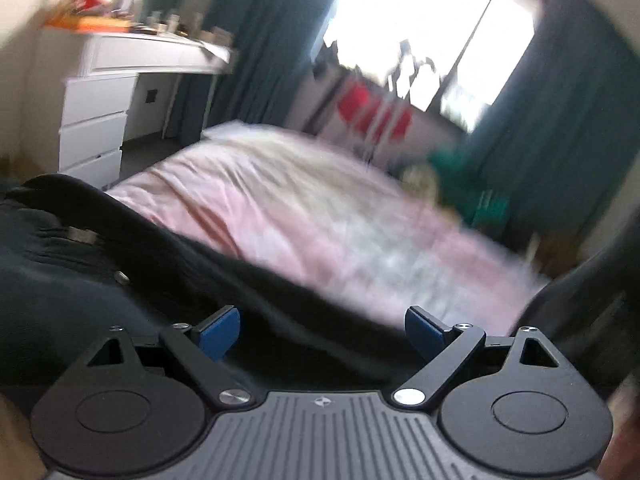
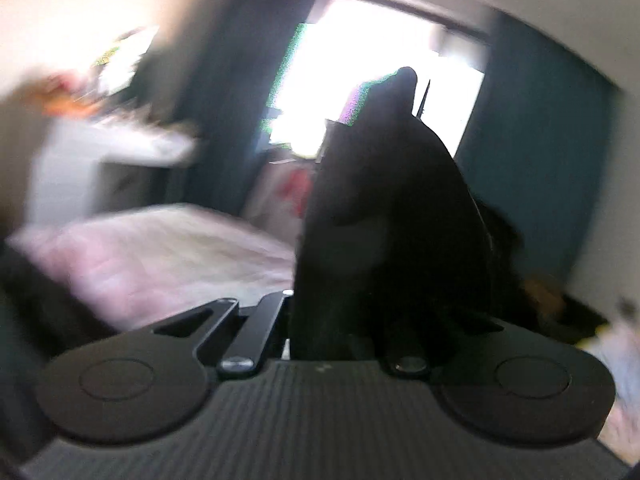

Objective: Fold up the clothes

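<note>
A black garment lies across the near side of a pink-covered bed in the left wrist view, with small metal snaps showing on it. My left gripper hangs open just above the cloth, its blue pads wide apart with nothing between them. In the right wrist view my right gripper is shut on a bunched fold of the black garment, which stands up in front of the lens and hides the fingers. The picture there is blurred.
A white desk with drawers stands past the bed at the left, cluttered on top. Teal curtains frame a bright window. A drying rack with red items and green boxes sit beyond the bed's far side.
</note>
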`<act>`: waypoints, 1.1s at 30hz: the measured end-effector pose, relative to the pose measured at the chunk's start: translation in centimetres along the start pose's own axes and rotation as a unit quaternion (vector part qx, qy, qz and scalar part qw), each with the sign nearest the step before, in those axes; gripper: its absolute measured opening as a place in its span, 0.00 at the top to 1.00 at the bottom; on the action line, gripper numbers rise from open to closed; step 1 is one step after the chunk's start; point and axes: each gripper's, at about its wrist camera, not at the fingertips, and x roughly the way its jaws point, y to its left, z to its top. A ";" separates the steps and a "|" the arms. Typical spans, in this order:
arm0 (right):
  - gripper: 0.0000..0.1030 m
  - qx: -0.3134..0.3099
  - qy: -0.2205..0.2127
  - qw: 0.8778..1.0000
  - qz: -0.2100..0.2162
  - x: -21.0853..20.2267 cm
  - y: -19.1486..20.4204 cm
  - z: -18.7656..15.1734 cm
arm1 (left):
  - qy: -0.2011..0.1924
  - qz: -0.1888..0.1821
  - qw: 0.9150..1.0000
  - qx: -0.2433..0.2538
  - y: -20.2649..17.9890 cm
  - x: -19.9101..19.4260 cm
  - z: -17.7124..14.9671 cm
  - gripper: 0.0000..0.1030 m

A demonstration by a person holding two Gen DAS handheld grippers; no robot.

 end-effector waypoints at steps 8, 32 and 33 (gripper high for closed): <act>0.86 -0.179 0.052 0.974 0.128 -1.0 10.7 -6.6 | 0.000 -0.004 0.999 -0.039 3.3 -0.3 0.6 0.09; 0.47 0.217 0.169 0.959 0.064 -3.1 -5.1 -6.6 | 0.060 0.005 0.995 0.074 -0.4 2.6 -4.1 0.42; 0.56 0.228 0.185 0.954 0.058 -2.4 -5.3 -7.4 | 0.066 0.003 0.995 0.074 -0.4 2.7 -4.3 0.50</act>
